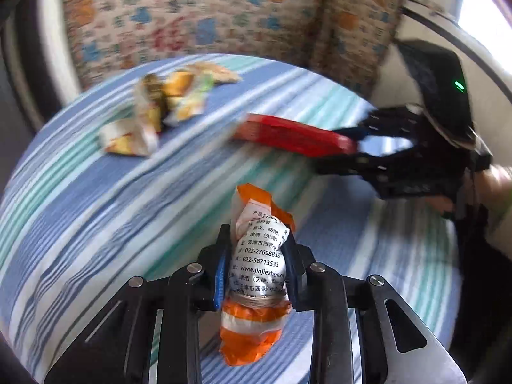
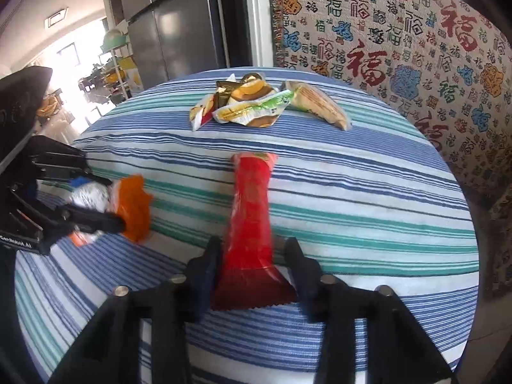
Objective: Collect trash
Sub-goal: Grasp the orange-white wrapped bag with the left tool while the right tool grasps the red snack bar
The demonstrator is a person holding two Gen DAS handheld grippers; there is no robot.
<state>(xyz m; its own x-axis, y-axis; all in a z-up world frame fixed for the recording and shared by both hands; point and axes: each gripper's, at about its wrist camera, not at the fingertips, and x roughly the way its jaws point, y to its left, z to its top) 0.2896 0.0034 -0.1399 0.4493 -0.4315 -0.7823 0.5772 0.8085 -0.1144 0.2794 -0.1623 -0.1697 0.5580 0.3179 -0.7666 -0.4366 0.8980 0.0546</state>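
Note:
My left gripper (image 1: 257, 240) is shut on a crumpled orange and white wrapper (image 1: 259, 256) and holds it above the striped tablecloth (image 1: 96, 198). It also shows at the left of the right wrist view (image 2: 108, 198) with the orange wrapper (image 2: 132, 206). My right gripper (image 2: 252, 249) is shut on a long red wrapper (image 2: 251, 211); in the left wrist view the right gripper (image 1: 348, 150) holds the red wrapper (image 1: 288, 134) over the table. A pile of snack wrappers (image 2: 256, 105) lies at the table's far side, also seen in the left wrist view (image 1: 160, 108).
A patterned blanket (image 2: 400, 32) covers a seat behind the table. A grey fridge (image 2: 179, 22) stands at the back left. The round table's edge (image 2: 460, 288) curves close on the right.

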